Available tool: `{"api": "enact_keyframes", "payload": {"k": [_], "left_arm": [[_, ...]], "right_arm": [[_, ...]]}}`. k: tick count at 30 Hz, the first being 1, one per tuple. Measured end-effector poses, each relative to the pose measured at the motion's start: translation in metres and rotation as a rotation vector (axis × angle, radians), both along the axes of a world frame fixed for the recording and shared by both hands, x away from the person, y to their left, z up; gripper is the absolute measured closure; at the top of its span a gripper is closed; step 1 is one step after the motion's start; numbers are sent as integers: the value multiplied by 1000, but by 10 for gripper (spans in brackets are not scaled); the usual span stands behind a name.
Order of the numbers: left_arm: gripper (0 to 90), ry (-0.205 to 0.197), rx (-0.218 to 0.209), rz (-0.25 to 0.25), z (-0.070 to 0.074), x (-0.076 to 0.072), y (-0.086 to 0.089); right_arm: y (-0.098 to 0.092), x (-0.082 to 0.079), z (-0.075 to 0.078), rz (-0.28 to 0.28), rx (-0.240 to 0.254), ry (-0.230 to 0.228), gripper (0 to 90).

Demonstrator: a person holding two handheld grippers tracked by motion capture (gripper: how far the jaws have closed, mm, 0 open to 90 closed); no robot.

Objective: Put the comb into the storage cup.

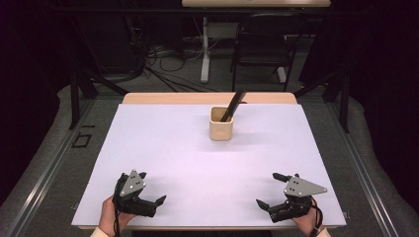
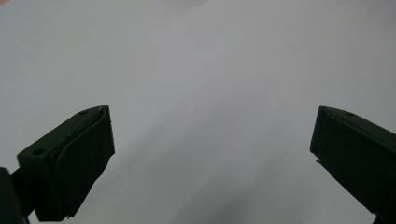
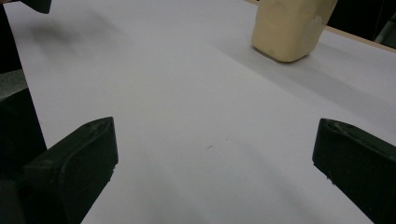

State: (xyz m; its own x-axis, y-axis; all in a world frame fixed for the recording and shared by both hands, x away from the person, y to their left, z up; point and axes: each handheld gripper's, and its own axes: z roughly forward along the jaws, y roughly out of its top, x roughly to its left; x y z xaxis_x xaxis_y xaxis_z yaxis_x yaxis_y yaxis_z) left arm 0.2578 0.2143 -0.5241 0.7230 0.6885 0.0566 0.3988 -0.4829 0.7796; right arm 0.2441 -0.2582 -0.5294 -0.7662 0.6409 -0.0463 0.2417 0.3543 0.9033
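A cream square cup (image 1: pixel 221 124) stands upright at the far middle of the white table sheet (image 1: pixel 188 158). A long black stick-like tool (image 1: pixel 233 104) leans out of it to the right. My left gripper (image 1: pixel 151 187) rests at the near left, jaws wide open, nothing between them. My right gripper (image 1: pixel 267 189) rests at the near right, also open and empty. In the left gripper view my left gripper (image 2: pixel 212 140) faces bare white sheet. In the right gripper view my right gripper (image 3: pixel 215 149) faces the cup (image 3: pixel 289 28), far off at the upper right.
The sheet covers a wooden table whose far edge (image 1: pixel 207 98) shows beyond it. Past the table are a black chair (image 1: pixel 262 47), a desk leg (image 1: pixel 204 49) and floor cables (image 1: pixel 163 69). Black frame posts (image 1: pixel 74 89) stand at both sides.
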Motion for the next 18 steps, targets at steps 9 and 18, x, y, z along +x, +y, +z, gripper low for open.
{"api": "enact_keyframes", "payload": {"k": [9, 18], "left_arm": [[0, -3, -20, 18, -2, -9, 8], [0, -10, -21, 21, -2, -7, 11]], "right_arm": [[0, 0, 0, -1, -1, 0, 0], [0, -1, 0, 3, 0, -1, 0]]}}
